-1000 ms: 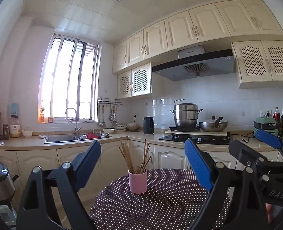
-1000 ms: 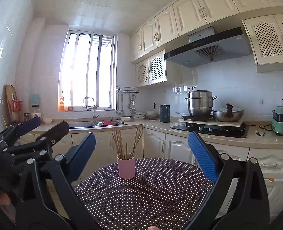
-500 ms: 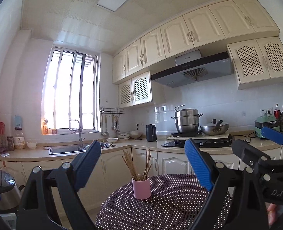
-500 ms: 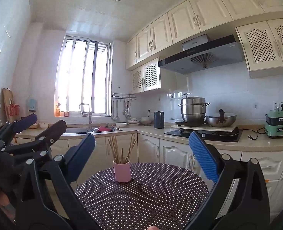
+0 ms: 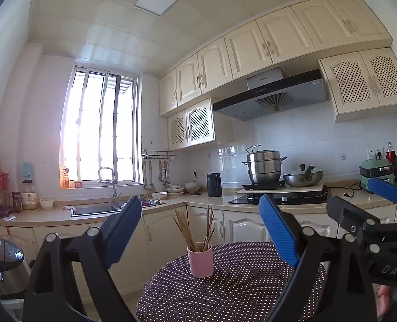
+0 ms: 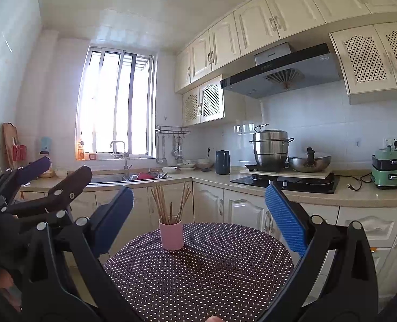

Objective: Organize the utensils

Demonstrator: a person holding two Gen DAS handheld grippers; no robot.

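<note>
Since the earlier frame, pink cup (image 5: 200,260) sits lower-centre, shifted right; both grippers wide, empty. Risk: off-centre approach tips chopsticks (image 5: 195,229).

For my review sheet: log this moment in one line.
left gripper: open, empty | right gripper: open, empty | chopsticks: in pink cup

The table (image 5: 252,289) runs off the bottom edge at six o'clock in both views. The cup (image 6: 171,234) hides the chopsticks' (image 6: 168,204) lower ends. At nine o'clock, the sink's (image 6: 134,177) contents are too small to tell apart.
</note>
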